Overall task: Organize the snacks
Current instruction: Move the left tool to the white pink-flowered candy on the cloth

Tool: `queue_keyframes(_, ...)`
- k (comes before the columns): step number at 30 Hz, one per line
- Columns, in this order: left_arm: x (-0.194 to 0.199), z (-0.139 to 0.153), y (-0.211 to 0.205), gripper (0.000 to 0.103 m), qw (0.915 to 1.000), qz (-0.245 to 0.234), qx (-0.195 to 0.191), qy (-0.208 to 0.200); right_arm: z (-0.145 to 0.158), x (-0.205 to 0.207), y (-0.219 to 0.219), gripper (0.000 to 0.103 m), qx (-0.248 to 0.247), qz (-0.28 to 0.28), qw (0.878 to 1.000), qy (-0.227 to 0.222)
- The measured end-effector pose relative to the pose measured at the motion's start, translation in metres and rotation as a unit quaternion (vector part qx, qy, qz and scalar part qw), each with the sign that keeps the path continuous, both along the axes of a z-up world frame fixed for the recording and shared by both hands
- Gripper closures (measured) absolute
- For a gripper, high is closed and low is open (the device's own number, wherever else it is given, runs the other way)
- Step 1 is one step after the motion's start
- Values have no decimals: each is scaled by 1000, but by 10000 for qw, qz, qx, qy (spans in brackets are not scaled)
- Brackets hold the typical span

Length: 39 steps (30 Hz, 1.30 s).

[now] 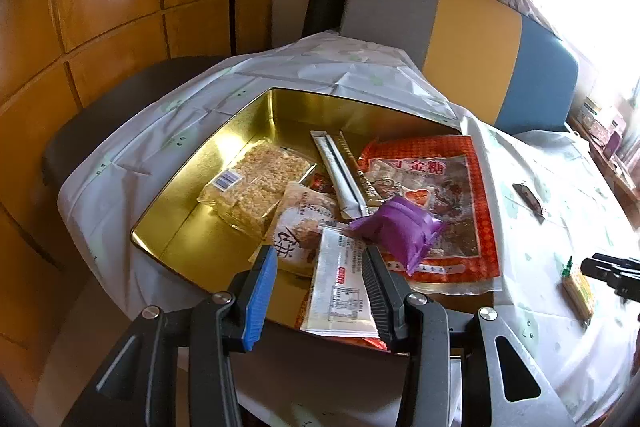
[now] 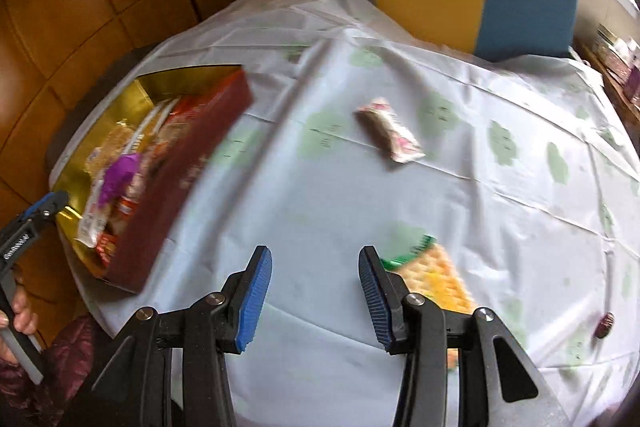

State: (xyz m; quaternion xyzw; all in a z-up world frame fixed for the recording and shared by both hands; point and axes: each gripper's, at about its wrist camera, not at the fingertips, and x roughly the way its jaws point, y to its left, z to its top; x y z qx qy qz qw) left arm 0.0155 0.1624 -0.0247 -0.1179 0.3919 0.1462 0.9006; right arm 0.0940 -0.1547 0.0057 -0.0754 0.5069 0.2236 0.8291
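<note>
A gold tin (image 1: 192, 227) holds several snacks: a rice-cracker pack (image 1: 256, 183), a large red bag (image 1: 440, 203), stick sachets (image 1: 340, 171), a white packet (image 1: 340, 287) and a purple packet (image 1: 400, 231) on top. My left gripper (image 1: 320, 255) hovers open over the tin's near edge, its pads clear of the white packet below. My right gripper (image 2: 315, 253) stands open over bare tablecloth with nothing between its fingers. A yellow cracker pack (image 2: 436, 275) lies just right of its right finger. A brown and pink wrapped snack (image 2: 390, 135) lies farther back.
The table wears a white cloth with green prints (image 2: 520, 207). The tin's red-brown outer wall (image 2: 188, 179) faces the right gripper. A small dark sweet (image 2: 605, 323) lies at the right. A grey, yellow and blue chair back (image 1: 472, 47) stands behind. A hand (image 2: 20, 311) holds the left gripper's handle.
</note>
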Motion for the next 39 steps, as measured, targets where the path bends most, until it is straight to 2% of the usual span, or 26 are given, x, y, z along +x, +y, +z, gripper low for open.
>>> queue_keyframes(4,0,2,-6,58,9999,-82,63,-10,5,5,-24,49,-165,-126,9998,-39)
queue_keyframes(12,2,9,-23,58,9993,-327,169,-40,13,14,-57,49,-444,-290,9985,-104)
queue_keyframes(19,4,15,-42,58,9981,-561,265,-56,4,29,-84,49,-681,-489,9965,-46)
queue_keyframes(24,7,20,-56,58,9966,-744,366,-36,-11,39,-118,49,-327,-1146,9929,-21)
queue_keyframes(26,9,22,-62,58,9957,-824,410,-42,-21,46,-137,49,-359,-1622,9859,211)
queue_keyframes(31,15,25,-80,57,9934,-1054,447,-20,-15,54,-162,49,34,-2147,9763,277)
queue_keyframes(35,23,27,-98,55,9902,-1308,489,15,-17,55,-163,49,93,-2159,9756,393)
queue_keyframes(39,31,31,-120,51,9865,-1548,536,2,-23,51,-149,49,-1,-1779,9822,596)
